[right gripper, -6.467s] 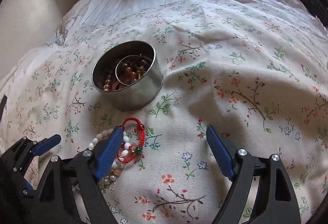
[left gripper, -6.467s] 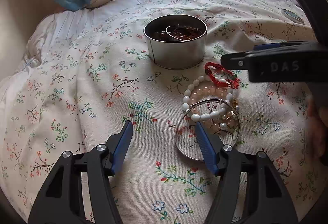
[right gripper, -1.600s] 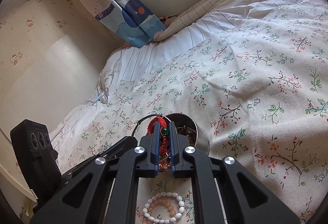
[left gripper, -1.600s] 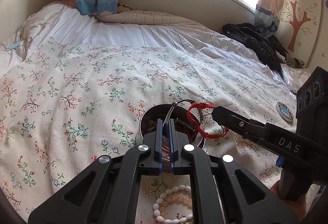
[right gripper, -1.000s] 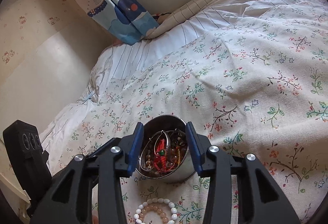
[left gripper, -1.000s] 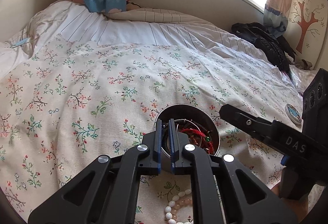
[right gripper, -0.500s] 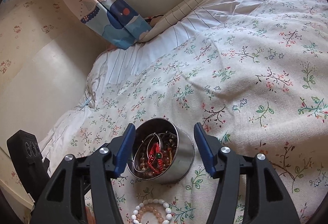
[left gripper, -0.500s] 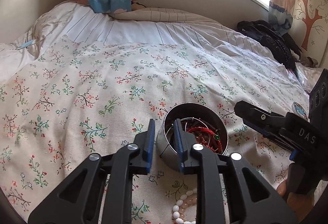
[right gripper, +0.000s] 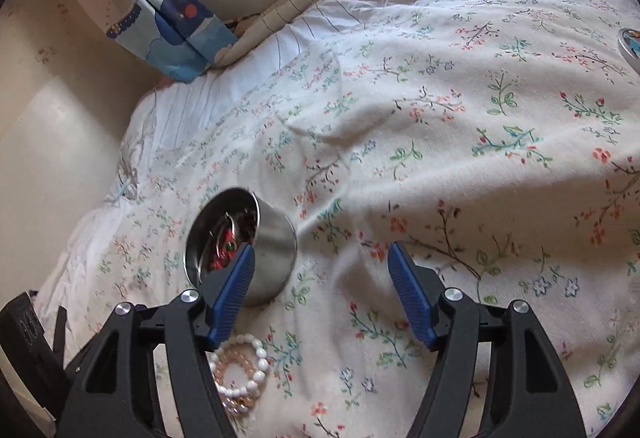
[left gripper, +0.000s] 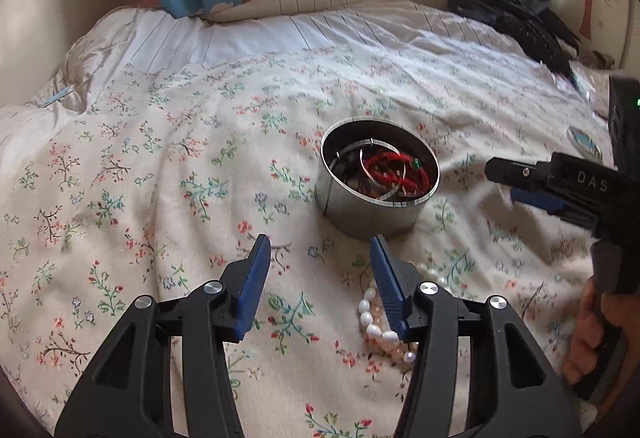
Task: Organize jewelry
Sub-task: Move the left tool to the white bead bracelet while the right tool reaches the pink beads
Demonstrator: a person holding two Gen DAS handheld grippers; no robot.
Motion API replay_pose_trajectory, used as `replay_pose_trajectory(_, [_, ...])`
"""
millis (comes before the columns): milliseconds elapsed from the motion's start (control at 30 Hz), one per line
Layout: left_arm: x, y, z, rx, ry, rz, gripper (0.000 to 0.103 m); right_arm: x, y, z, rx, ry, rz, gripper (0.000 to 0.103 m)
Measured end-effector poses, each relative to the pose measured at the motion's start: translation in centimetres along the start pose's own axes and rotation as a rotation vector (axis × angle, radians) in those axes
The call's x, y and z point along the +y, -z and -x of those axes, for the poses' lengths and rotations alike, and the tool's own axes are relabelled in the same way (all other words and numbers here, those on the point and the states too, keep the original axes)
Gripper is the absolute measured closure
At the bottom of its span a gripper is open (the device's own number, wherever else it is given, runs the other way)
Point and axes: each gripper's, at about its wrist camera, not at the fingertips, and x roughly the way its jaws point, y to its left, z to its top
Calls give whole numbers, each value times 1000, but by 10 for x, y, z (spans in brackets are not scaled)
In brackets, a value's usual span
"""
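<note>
Floral-printed cream bedspread [left gripper: 160, 165] fills both my views, a round silver metal tin [left gripper: 376, 177] sitting on it with a red cord bracelet [left gripper: 394, 171] inside. My left gripper [left gripper: 318, 258] is opening, empty, above the white and pink bead bracelets [left gripper: 384, 322]. My right gripper [right gripper: 322, 258], lettered "DAS", is opening too, nothing between its jaws.

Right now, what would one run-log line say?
left gripper: opening, empty | right gripper: opening, empty | red cord bracelet: in round metal tin | white bead bracelets: on bedspread
</note>
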Motion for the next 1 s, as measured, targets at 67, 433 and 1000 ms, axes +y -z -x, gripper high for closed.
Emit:
replay_pose_trajectory(67, [-7, 6, -10, 45, -16, -39, 54, 8, 11, 4, 24, 35, 58, 35])
replay_pose_trajectory(433, [-14, 17, -32, 136, -27, -82, 54, 47, 65, -2, 141, 109, 332, 27])
replay_pose_trajectory(1000, [6, 30, -23, 159, -98, -65, 54, 69, 83, -18, 179, 238, 501, 17])
